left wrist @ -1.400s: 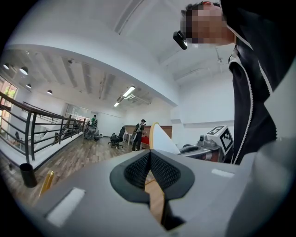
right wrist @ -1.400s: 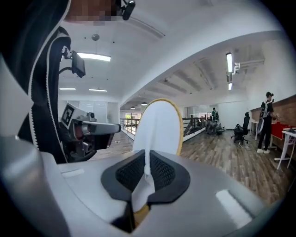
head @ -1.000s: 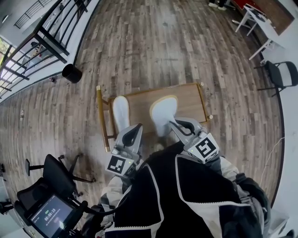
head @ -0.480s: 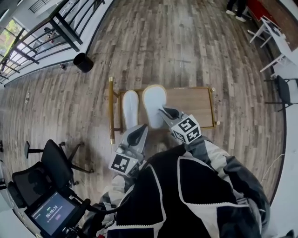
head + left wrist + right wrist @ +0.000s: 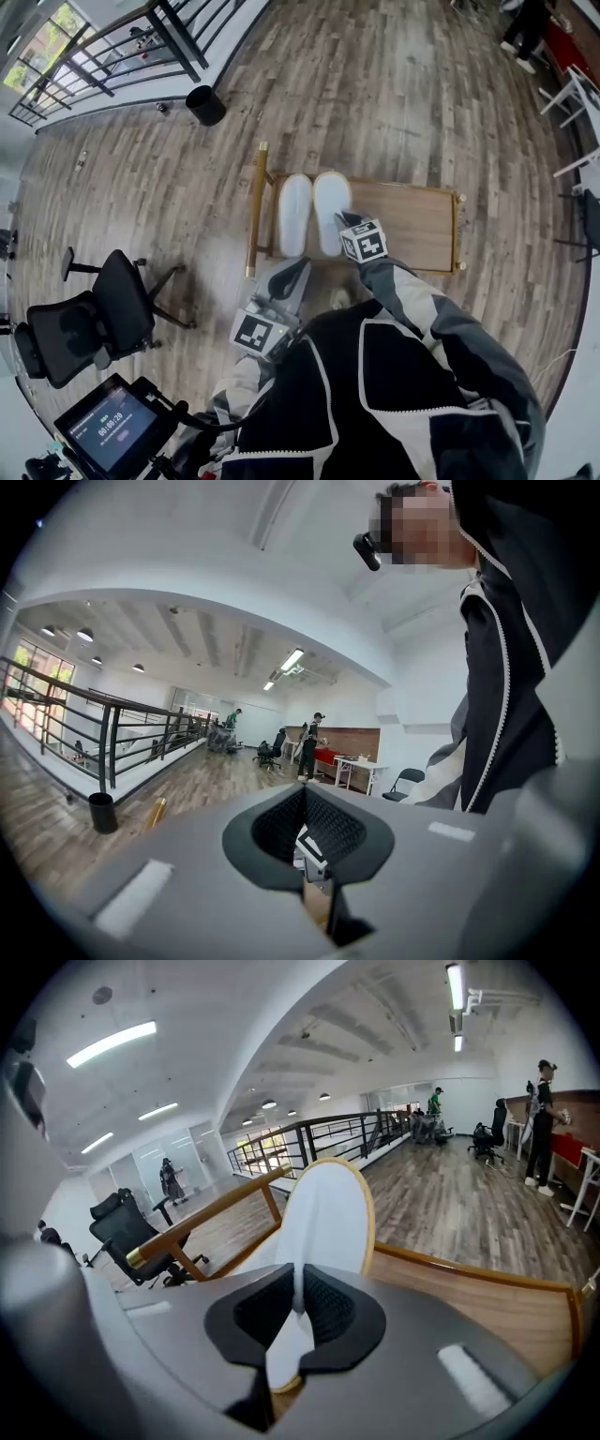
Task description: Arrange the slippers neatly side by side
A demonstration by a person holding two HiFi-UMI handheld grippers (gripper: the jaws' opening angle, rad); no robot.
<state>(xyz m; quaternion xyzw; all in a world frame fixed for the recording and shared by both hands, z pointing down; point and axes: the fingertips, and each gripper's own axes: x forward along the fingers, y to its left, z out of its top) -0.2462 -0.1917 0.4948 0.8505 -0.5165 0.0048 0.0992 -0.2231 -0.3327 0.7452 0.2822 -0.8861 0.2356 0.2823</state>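
Note:
Two white slippers lie side by side on a low wooden table, toes pointing away from me. My right gripper is shut on the heel edge of the right slipper. In the right gripper view the white fabric is pinched between the jaws of the right gripper, and the slipper stretches away with a tan sole rim. The left slipper lies free. My left gripper hovers just short of the table, shut and empty. In its own view the left gripper points level across the room.
The table has a brass-coloured side rail at its left end. A black bin stands by the railing. A black office chair and a screen are at lower left. White furniture stands far right.
My right gripper has carried the right slipper down and to the left, so that it now sits close beside the left one. The left gripper has drifted slightly.

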